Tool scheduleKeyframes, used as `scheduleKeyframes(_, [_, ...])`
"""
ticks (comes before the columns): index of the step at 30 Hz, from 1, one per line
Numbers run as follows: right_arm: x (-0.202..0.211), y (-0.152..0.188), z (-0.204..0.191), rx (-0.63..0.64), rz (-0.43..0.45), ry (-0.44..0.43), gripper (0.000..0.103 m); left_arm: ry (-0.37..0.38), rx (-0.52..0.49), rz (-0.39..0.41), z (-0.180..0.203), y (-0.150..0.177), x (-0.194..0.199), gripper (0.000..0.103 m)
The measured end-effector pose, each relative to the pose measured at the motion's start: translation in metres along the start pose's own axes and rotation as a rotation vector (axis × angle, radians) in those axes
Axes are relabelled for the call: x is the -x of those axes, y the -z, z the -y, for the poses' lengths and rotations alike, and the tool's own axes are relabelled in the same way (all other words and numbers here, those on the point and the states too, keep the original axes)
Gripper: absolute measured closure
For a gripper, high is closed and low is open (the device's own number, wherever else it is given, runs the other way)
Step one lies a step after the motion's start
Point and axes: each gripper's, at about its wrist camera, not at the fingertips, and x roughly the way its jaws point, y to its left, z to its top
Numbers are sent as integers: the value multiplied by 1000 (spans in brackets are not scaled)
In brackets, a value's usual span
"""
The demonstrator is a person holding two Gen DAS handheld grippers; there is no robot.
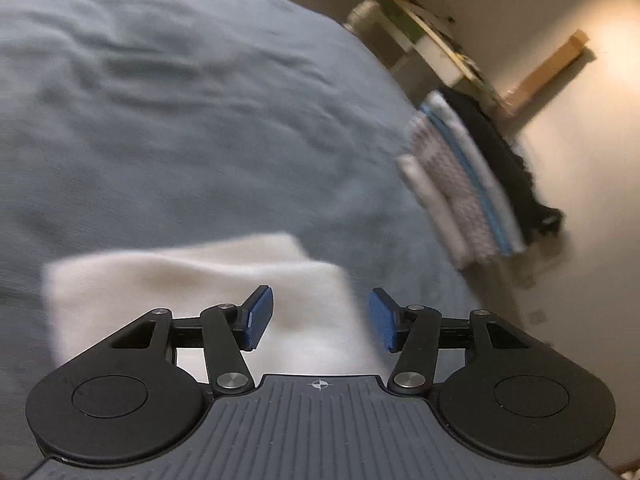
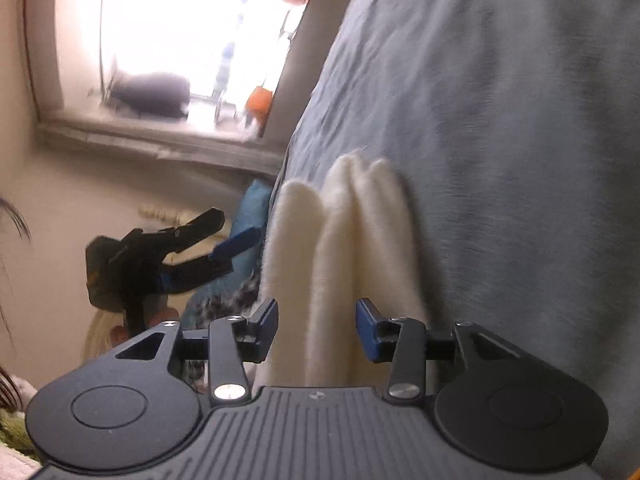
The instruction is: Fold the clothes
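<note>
A folded white cloth (image 1: 200,292) lies on the grey-blue bedspread (image 1: 200,120). My left gripper (image 1: 320,316) hovers over the cloth's right part, open, with nothing pinched between its blue pads. In the right wrist view the same white cloth (image 2: 340,240) shows edge-on as several thick layers. My right gripper (image 2: 316,328) is open, its fingers on either side of those layers near the cloth's close end. The left gripper (image 2: 228,236) appears beyond the cloth at the left, also open. Both views are blurred.
A stack of folded clothes (image 1: 460,184) sits at the bed's right edge, with a black garment (image 1: 508,152) beside it. Beyond are a cluttered shelf (image 1: 432,40) and a cardboard box (image 1: 556,64) on the floor. A bright window (image 2: 180,40) faces the bed.
</note>
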Motion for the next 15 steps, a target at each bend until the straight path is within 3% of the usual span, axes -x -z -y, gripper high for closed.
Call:
scheduleKeyframes(3, [-19, -15, -11, 55, -44, 14, 40, -21, 37, 34, -20, 1, 18, 40])
scheduleKeyframes(8, [-46, -25, -37, 158, -82, 127, 42, -135, 218, -21, -76, 45, 28, 36])
scheduleKeyframes(9, [-51, -26, -43, 183, -85, 154, 49, -122, 241, -31, -78, 52, 24, 36])
scheduleKeyframes(10, [-56, -24, -49, 213, -83, 181, 65, -109, 265, -41, -81, 58, 20, 36])
scheduleKeyframes(11, [-59, -22, -56, 243, -76, 206, 71, -97, 280, -47, -83, 62, 17, 36])
scheduleKeyframes(15, [-54, -10, -71, 325, -24, 233, 77, -74, 246, -34, -77, 57, 14, 36])
